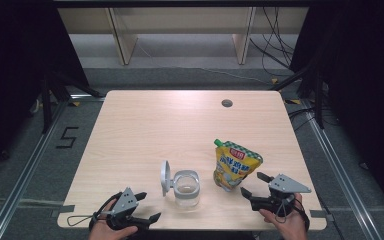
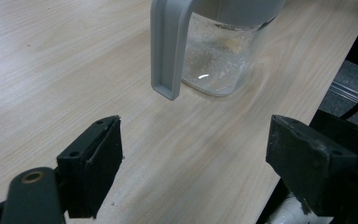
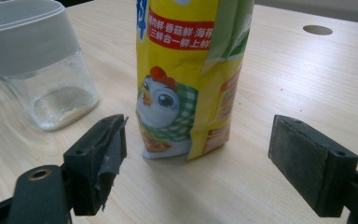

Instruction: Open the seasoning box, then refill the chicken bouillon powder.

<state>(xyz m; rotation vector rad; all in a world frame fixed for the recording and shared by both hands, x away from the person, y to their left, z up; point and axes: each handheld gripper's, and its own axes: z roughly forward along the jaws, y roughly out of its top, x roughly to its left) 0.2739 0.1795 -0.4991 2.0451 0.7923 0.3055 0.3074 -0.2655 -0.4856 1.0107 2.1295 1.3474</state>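
High view: a clear jar stands on the table near its front edge, its grey lid flipped up on its left side. Just right of the jar stands a yellow pouch, upright, with a green cap at its top corner. The left gripper sits to the jar's front left, the right gripper to the jar's right, just in front of the pouch. A round hole lies in the table well behind the jar.

Left gripper view: the jar is nearly empty, with fine grains clinging to its wall and a thin pale layer at the bottom. The lid hangs down beside it. The left gripper has its jaws spread wide over bare wood, short of the jar, touching nothing.

Right gripper view: the pouch shows a cartoon chicken and a red label, details too small from above. The jar, left of it, shows a thin layer of pale powder. The right gripper stands wide apart, the pouch's base just beyond its jaws; neither pad presses on it.
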